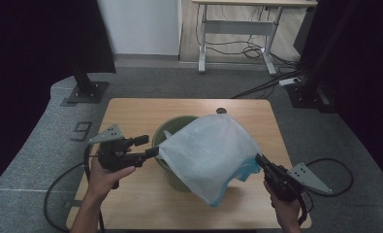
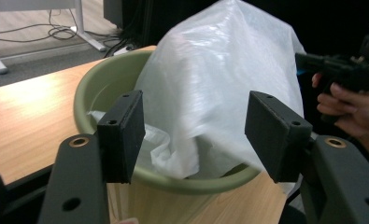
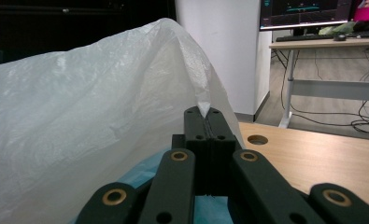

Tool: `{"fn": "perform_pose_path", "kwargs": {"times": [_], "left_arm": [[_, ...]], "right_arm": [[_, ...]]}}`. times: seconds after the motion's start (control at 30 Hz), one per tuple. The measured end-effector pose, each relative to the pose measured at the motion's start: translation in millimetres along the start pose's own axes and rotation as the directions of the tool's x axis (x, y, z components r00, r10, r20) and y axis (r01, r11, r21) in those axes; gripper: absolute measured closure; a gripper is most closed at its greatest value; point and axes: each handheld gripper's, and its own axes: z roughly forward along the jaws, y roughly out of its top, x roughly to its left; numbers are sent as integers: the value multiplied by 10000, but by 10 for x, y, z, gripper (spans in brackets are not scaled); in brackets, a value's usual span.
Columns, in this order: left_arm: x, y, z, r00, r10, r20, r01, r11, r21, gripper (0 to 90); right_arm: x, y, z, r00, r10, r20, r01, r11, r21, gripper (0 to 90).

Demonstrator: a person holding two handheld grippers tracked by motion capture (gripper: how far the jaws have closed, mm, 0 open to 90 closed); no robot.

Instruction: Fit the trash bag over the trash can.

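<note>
A white plastic bag (image 1: 208,153) is draped over an olive-green round bin (image 1: 166,130) that stands on the wooden table (image 1: 131,116). My right gripper (image 1: 259,159) is at the bag's right side, shut on a pinched edge of the bag (image 3: 102,116); in the right gripper view the film pokes out above the closed jaws of the right gripper (image 3: 204,116). My left gripper (image 1: 148,146) is at the bin's left rim, open. In the left gripper view the left gripper (image 2: 196,135) has its pads wide apart, with the bag (image 2: 219,84) and the bin's rim (image 2: 98,84) beyond them.
A light blue sheet (image 1: 245,171) shows under the bag's right side. The table has a round cable hole (image 1: 221,110) at its far edge. A white desk frame (image 1: 237,34) with cables on the floor stands behind. Dark stands flank the table.
</note>
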Motion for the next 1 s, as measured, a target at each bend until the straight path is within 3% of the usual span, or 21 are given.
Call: {"fn": "perform_pose_path", "kwargs": {"times": [0.17,0.4,0.67,1.0], "left_arm": [[-122,78,174,9985,547,-95,-543,9975,442,380],[-395,184,443,9918,1157,547,-1196,9901,733,375],[-523,150,694,9874,1289,918,-1399,9822,1257,363],[-556,123,831,9867,1144,1151,-1302,9814,1413,338]], "right_arm": [[62,39,58,9996,-222,-155,224,9997,133,885],[207,70,159,9975,-461,-532,483,9980,411,884],[353,71,222,9943,-467,-960,515,9975,476,885],[550,131,287,9871,-791,-1390,846,9958,339,885]]}}
